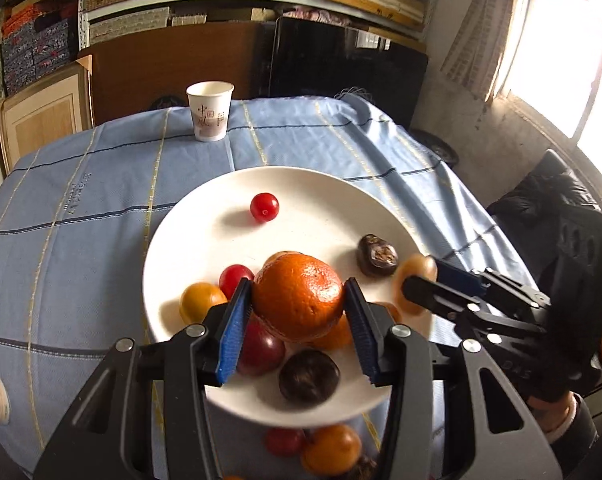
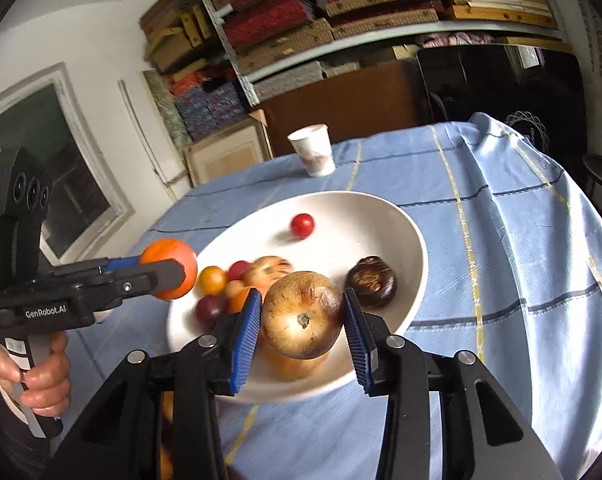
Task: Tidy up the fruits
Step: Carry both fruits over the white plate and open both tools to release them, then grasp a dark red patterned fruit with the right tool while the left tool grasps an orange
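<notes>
A white plate (image 1: pixel 221 224) on the blue cloth holds several small fruits: a red cherry tomato (image 1: pixel 264 207), a yellow one (image 1: pixel 199 301), dark round fruits (image 1: pixel 376 255). My left gripper (image 1: pixel 298 300) is shut on an orange mandarin (image 1: pixel 298 296) above the plate's near side; it also shows in the right wrist view (image 2: pixel 169 269). My right gripper (image 2: pixel 301 318) is shut on a tan, browned round fruit (image 2: pixel 301 314) above the plate (image 2: pixel 381 216), and shows in the left wrist view (image 1: pixel 415 282) at the plate's right rim.
A paper cup (image 1: pixel 210 110) stands at the far side of the table. More fruits (image 1: pixel 329 450) lie on the cloth in front of the plate. Shelves with stacked mats and a dark cabinet stand behind. The table edge drops off at the right.
</notes>
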The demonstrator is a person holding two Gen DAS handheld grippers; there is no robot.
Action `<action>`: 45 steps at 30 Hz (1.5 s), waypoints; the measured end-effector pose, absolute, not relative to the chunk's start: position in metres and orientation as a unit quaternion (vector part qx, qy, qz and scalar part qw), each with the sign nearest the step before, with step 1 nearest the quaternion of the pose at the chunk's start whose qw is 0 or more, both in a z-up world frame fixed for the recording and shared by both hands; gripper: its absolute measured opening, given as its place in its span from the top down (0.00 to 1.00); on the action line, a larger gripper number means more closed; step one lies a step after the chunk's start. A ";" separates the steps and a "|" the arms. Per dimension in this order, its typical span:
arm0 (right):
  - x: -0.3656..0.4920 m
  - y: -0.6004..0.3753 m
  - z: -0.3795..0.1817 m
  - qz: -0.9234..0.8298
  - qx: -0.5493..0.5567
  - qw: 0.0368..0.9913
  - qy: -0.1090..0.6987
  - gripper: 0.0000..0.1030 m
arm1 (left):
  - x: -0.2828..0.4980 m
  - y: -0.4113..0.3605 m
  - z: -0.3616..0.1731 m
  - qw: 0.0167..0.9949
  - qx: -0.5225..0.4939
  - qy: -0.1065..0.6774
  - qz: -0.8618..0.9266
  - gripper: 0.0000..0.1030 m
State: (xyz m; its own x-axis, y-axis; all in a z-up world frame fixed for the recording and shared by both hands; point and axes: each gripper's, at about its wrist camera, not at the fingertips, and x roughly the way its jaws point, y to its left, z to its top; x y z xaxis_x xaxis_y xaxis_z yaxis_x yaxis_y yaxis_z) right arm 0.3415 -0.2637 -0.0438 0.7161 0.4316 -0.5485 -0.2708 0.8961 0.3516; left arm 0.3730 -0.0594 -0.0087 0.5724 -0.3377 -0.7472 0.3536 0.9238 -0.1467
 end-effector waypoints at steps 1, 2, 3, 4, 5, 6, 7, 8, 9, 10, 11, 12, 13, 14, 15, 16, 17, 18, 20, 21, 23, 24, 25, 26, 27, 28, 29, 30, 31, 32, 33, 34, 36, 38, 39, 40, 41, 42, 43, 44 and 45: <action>0.346 -0.263 -0.045 0.193 0.126 0.917 0.325 0.58 | 0.375 -0.060 -0.011 0.887 0.010 0.421 -0.190 0.51; 0.349 -0.263 -0.046 0.195 0.129 0.917 0.322 0.58 | 0.375 -0.059 -0.010 0.889 0.011 0.419 -0.185 0.39; 0.351 -0.263 -0.045 0.196 0.132 0.917 0.321 0.51 | 0.372 -0.058 -0.008 0.893 0.013 0.413 -0.179 0.33; 0.353 -0.263 -0.044 0.196 0.135 0.917 0.321 0.47 | 0.368 -0.056 -0.003 0.898 0.014 0.404 -0.172 0.22; 0.352 -0.263 -0.043 0.198 0.137 0.917 0.319 0.47 | 0.359 -0.053 0.004 0.905 0.017 0.390 -0.168 0.15; 0.350 -0.264 -0.040 0.200 0.138 0.916 0.319 0.47 | 0.348 -0.049 0.012 0.911 0.022 0.376 -0.165 0.14; 0.346 -0.265 -0.037 0.204 0.138 0.916 0.316 0.47 | 0.342 -0.047 0.015 0.914 0.025 0.369 -0.164 0.09; 0.340 -0.266 -0.034 0.208 0.140 0.917 0.311 0.47 | 0.328 -0.041 0.020 0.920 0.031 0.357 -0.158 0.06; 0.335 -0.267 -0.030 0.214 0.139 0.916 0.309 0.46 | 0.317 -0.036 0.022 0.924 0.035 0.349 -0.150 0.05; 0.327 -0.265 -0.027 0.223 0.131 0.915 0.311 0.46 | 0.307 -0.031 0.023 0.928 0.038 0.342 -0.142 0.05; 0.321 -0.264 -0.025 0.229 0.126 0.913 0.312 0.46 | 0.294 -0.024 0.023 0.931 0.039 0.336 -0.136 0.04; 0.314 -0.262 -0.024 0.238 0.121 0.912 0.313 0.45 | 0.283 -0.015 0.019 0.933 0.034 0.333 -0.132 0.04; 0.306 -0.259 -0.022 0.248 0.113 0.910 0.313 0.45 | 0.277 -0.008 0.017 0.934 0.028 0.332 -0.128 0.04; 0.299 -0.256 -0.021 0.252 0.108 0.909 0.313 0.45 | 0.268 0.004 0.009 0.935 0.014 0.333 -0.123 0.04; 0.293 -0.252 -0.022 0.258 0.100 0.907 0.317 0.45 | 0.265 0.012 0.004 0.934 0.004 0.337 -0.118 0.04; 0.290 -0.250 -0.023 0.261 0.093 0.905 0.323 0.45 | 0.262 0.024 -0.006 0.932 -0.014 0.345 -0.108 0.04; 0.285 -0.246 -0.025 0.262 0.082 0.903 0.331 0.45 | 0.261 0.034 -0.015 0.928 -0.032 0.356 -0.102 0.04; 0.282 -0.242 -0.027 0.262 0.074 0.901 0.338 0.45 | 0.260 0.041 -0.022 0.923 -0.047 0.368 -0.098 0.04; 0.275 -0.234 -0.035 0.268 0.058 0.893 0.357 0.45 | 0.263 0.059 -0.033 0.910 -0.089 0.394 -0.093 0.04; 0.273 -0.230 -0.038 0.272 0.053 0.888 0.366 0.45 | 0.262 0.066 -0.035 0.908 -0.108 0.395 -0.090 0.04; 0.268 -0.220 -0.046 0.281 0.040 0.875 0.392 0.45 | 0.258 0.075 -0.033 0.908 -0.130 0.388 -0.089 0.04; 0.265 -0.217 -0.049 0.284 0.033 0.870 0.401 0.45 | 0.257 0.076 -0.031 0.909 -0.135 0.384 -0.090 0.04; 0.261 -0.213 -0.052 0.289 0.024 0.865 0.409 0.45 | 0.256 0.077 -0.029 0.910 -0.135 0.380 -0.091 0.04; 0.258 -0.209 -0.053 0.294 0.015 0.862 0.412 0.45 | 0.254 0.075 -0.028 0.913 -0.129 0.377 -0.089 0.04; 0.254 -0.205 -0.055 0.296 0.004 0.859 0.418 0.45 | 0.252 0.072 -0.027 0.916 -0.120 0.374 -0.085 0.04; 0.253 -0.202 -0.057 0.296 -0.002 0.856 0.423 0.45 | 0.251 0.068 -0.026 0.919 -0.106 0.372 -0.078 0.04; 0.251 -0.200 -0.059 0.295 -0.007 0.854 0.428 0.45 | 0.249 0.062 -0.026 0.923 -0.087 0.369 -0.071 0.04; 0.250 -0.199 -0.062 0.293 -0.010 0.852 0.433 0.45 | 0.248 0.057 -0.025 0.924 -0.072 0.368 -0.069 0.04; 0.250 -0.198 -0.064 0.290 -0.014 0.850 0.439 0.45 | 0.248 0.054 -0.024 0.925 -0.063 0.368 -0.070 0.04; 0.250 -0.198 -0.066 0.287 -0.015 0.849 0.443 0.45 | 0.247 0.049 -0.024 0.926 -0.055 0.367 -0.073 0.04; 0.249 -0.198 -0.068 0.286 -0.016 0.848 0.445 0.45 | 0.246 0.049 -0.024 0.926 -0.052 0.367 -0.075 0.04; 0.248 -0.199 -0.068 0.285 -0.016 0.848 0.446 0.45 | 0.245 0.047 -0.024 0.926 -0.048 0.368 -0.077 0.04; 0.248 -0.199 -0.068 0.285 -0.018 0.847 0.447 0.45 | 0.245 0.045 -0.024 0.926 -0.041 0.367 -0.075 0.04; 0.249 -0.198 -0.070 0.282 -0.022 0.846 0.451 0.45 | 0.245 0.045 -0.024 0.926 -0.041 0.368 -0.074 0.04; 0.249 -0.197 -0.071 0.280 -0.023 0.846 0.454 0.45 | 0.245 0.046 -0.025 0.926 -0.042 0.368 -0.074 0.04; 0.249 -0.196 -0.073 0.277 -0.027 0.844 0.458 0.46 | 0.246 0.046 -0.025 0.926 -0.044 0.369 -0.074 0.04; 0.249 -0.194 -0.075 0.274 -0.031 0.843 0.462 0.46 | 0.245 0.047 -0.024 0.926 -0.045 0.368 -0.073 0.04; 0.249 -0.192 -0.077 0.270 -0.036 0.842 0.465 0.47 | 0.245 0.048 -0.025 0.926 -0.045 0.368 -0.072 0.04; 0.248 -0.190 -0.079 0.269 -0.040 0.841 0.468 0.48 | 0.245 0.049 -0.025 0.926 -0.046 0.367 -0.071 0.04; 0.248 -0.189 -0.080 0.270 -0.040 0.840 0.468 0.48 | 0.245 0.049 -0.024 0.927 -0.046 0.367 -0.070 0.04; 0.247 -0.188 -0.079 0.272 -0.041 0.840 0.468 0.52 | 0.244 0.050 -0.024 0.927 -0.045 0.366 -0.069 0.04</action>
